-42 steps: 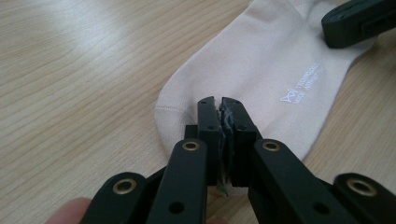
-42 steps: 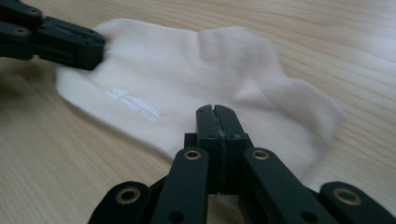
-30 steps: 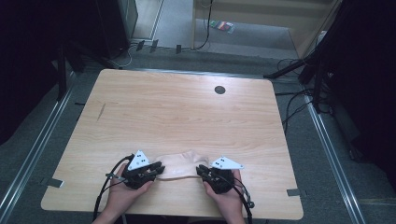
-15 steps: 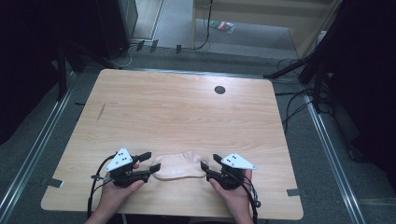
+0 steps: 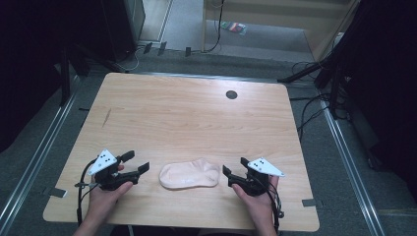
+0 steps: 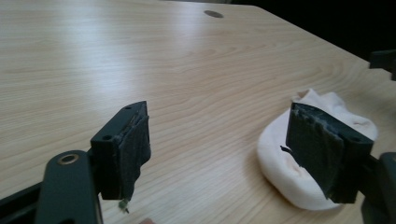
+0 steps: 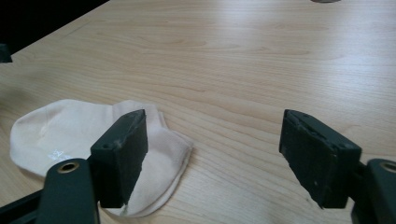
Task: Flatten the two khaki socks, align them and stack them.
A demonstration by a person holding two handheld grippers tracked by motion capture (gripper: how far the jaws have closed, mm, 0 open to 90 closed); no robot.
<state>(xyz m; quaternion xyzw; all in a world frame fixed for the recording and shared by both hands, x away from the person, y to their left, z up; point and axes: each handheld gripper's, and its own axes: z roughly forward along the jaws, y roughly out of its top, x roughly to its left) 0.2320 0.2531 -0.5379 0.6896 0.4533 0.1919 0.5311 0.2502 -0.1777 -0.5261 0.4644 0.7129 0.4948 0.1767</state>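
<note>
Pale wood table (image 5: pixel 196 118), cream sock (image 5: pixel 189 174) lying free, both grippers' jaws just spread, dark room

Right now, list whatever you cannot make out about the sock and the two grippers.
- Sock, left gripper view: the near jaw covers part of it; its toe or cuff end cannot be told.
- Sock, right gripper view: the near jaw hides its edge, and the small mark on the fabric is too small to read.
- Left gripper and right gripper, high view: pad faces too small to judge.
</note>
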